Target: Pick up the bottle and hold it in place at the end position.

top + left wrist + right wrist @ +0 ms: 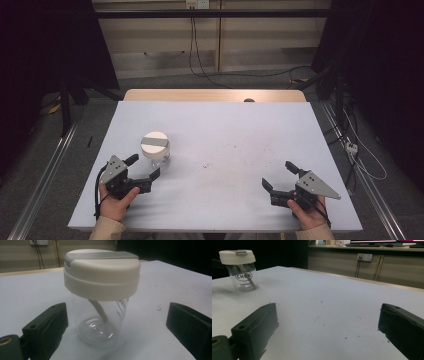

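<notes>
A clear plastic cup (156, 150) with a wide cream lid and a grey flip tab stands upright on the white table (225, 130), left of centre. A pale straw leans inside the cup (100, 312). My left gripper (145, 167) is open just in front of the cup, its jaws wide on either side without touching it. My right gripper (280, 175) rests open near the table's front right, nothing between its jaws. From the right gripper view the cup (240, 270) stands far off at the upper left, with dark lettering on its wall.
The tabletop (332, 305) carries small dark specks and scuffs around the middle. A wooden strip (215, 95) runs along the far edge. Cables (200, 60) hang from a wall socket behind, and metal rails (45, 170) flank the table on the floor.
</notes>
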The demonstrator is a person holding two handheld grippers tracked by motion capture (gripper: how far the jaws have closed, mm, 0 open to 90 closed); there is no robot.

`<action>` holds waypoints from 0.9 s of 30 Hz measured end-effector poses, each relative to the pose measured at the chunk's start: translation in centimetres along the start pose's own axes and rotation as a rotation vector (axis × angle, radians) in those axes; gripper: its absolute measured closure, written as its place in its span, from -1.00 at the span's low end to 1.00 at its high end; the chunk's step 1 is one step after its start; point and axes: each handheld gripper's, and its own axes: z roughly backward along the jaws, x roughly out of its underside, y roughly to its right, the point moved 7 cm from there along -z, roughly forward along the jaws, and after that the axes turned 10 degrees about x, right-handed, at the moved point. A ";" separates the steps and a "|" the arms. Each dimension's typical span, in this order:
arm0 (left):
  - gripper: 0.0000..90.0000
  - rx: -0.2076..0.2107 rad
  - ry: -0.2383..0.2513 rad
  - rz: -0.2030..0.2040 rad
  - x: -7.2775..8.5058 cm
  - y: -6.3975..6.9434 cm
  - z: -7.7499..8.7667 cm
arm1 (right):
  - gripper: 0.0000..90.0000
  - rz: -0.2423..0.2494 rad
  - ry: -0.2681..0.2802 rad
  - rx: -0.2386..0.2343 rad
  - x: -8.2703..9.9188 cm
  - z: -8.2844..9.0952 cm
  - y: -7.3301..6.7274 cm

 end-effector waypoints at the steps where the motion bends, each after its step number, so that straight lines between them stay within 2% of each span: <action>1: -0.92 0.000 0.000 0.000 0.0 0.0 0.0 | -0.96 -0.002 0.000 -0.001 0.0 0.0 0.0; 3: -0.92 0.007 -0.012 -0.002 0.0 0.0 -0.2 | -0.96 -0.009 0.000 -0.004 0.0 -0.1 -0.1; 4: -0.92 -0.007 -0.010 0.011 0.0 -0.1 -0.4 | -0.96 -0.005 0.000 -0.003 0.0 -0.1 -0.1; 5: -0.92 -0.007 -0.010 0.011 0.0 -0.1 -0.4 | -0.96 -0.005 0.000 -0.003 0.0 -0.2 -0.1; 8: -0.92 -0.043 -0.033 0.019 0.2 -0.6 -0.9 | -0.96 -0.003 0.005 -0.007 -0.1 -0.3 -0.3; 14: -0.92 -0.074 -0.036 0.049 -0.1 -1.4 -1.5 | -0.96 0.007 0.006 -0.020 -0.2 -0.5 -0.8; 16: -0.91 -0.091 -0.054 0.061 0.0 -1.7 -2.0 | -0.96 0.009 0.006 -0.019 -0.2 -0.6 -0.8; 18: -0.91 -0.100 -0.073 0.046 0.1 -1.8 -2.3 | -0.96 0.010 0.005 -0.018 -0.2 -0.5 -0.9; 23: -0.90 -0.118 -0.084 0.041 0.0 -1.8 -2.8 | -0.96 0.008 0.006 -0.015 -0.2 -0.4 -0.9; 24: -0.90 -0.136 -0.097 0.029 0.0 -1.8 -3.0 | -0.96 0.007 0.006 -0.014 -0.2 -0.4 -0.8; 27: -0.89 -0.152 -0.106 0.030 0.1 -1.8 -3.2 | -0.96 0.008 0.007 -0.010 -0.3 -0.3 -0.8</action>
